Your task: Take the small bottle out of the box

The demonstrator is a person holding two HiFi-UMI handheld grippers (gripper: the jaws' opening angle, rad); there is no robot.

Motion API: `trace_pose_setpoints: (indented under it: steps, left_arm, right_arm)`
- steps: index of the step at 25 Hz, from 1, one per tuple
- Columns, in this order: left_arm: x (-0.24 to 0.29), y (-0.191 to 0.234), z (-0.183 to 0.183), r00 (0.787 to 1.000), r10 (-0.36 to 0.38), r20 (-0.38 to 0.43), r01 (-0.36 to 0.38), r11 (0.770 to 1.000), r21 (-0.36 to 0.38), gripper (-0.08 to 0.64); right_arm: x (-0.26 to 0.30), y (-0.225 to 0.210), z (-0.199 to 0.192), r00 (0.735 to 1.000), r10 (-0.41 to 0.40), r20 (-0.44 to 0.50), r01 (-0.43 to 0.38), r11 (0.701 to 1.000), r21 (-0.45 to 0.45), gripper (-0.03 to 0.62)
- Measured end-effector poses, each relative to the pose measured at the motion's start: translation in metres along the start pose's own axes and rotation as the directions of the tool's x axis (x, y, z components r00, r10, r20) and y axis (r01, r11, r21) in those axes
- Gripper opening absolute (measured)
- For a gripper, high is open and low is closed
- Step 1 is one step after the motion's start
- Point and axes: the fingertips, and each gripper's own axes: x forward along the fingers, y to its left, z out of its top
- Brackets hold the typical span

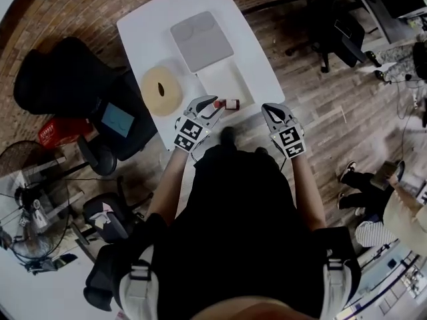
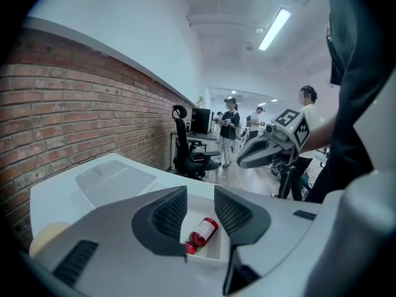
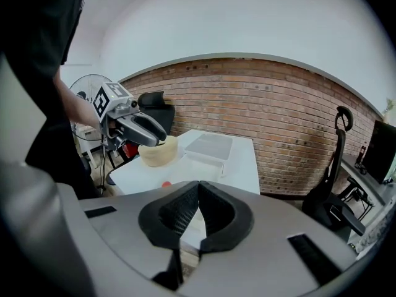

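At the near edge of the counter (image 1: 143, 35), the left gripper (image 1: 212, 103) stands open just short of the small bottle (image 2: 203, 232), which lies on its side in the box (image 2: 213, 257). Closing off-centre could roll it aside. Only the left gripper view shows the gap between jaws and bottle. The right gripper (image 3: 198, 210) is closed and empty.

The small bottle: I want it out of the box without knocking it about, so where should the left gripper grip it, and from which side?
Grip the small bottle across its labelled middle, coming down from above with the open left gripper. It lies on its side in the box, whose walls probably block a level approach; its round body should sit between the jaws.
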Motion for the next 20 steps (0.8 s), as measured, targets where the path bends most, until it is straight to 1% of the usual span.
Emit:
trace_pose_setpoints:
  steps: [4,10,12,15,17,20]
  left_arm:
    - [0.007,-0.004,-0.007,0.998,-0.034,-0.061,0.036,0.999,0.028,0.184]
    - [0.021,-0.009,-0.022,0.986,-0.087,-0.140,0.102,0.990,0.101,0.187]
    - [0.028,-0.013,-0.025,0.979,-0.107,-0.175,0.130,0.983,0.128,0.187]
    - [0.039,-0.018,-0.032,0.965,-0.139,-0.223,0.181,0.967,0.180,0.187]
    - [0.045,-0.020,-0.035,0.956,-0.156,-0.247,0.208,0.958,0.200,0.186]
    - [0.056,-0.021,-0.040,0.945,-0.161,-0.284,0.229,0.948,0.223,0.181]
  right_arm:
    - [-0.003,-0.002,-0.006,1.000,-0.021,-0.005,0.022,1.000,0.017,-0.002]
    - [-0.008,0.000,-0.019,0.998,-0.054,-0.016,0.055,0.997,0.050,-0.002]
    - [-0.012,0.000,-0.025,0.998,-0.065,-0.022,0.066,0.996,0.062,-0.002]
    - [-0.017,-0.001,-0.033,0.996,-0.083,-0.028,0.085,0.993,0.080,-0.002]
    - [-0.021,-0.003,-0.037,0.995,-0.096,-0.030,0.098,0.991,0.092,-0.002]
    - [-0.027,-0.006,-0.044,0.993,-0.111,-0.033,0.114,0.987,0.110,-0.002]
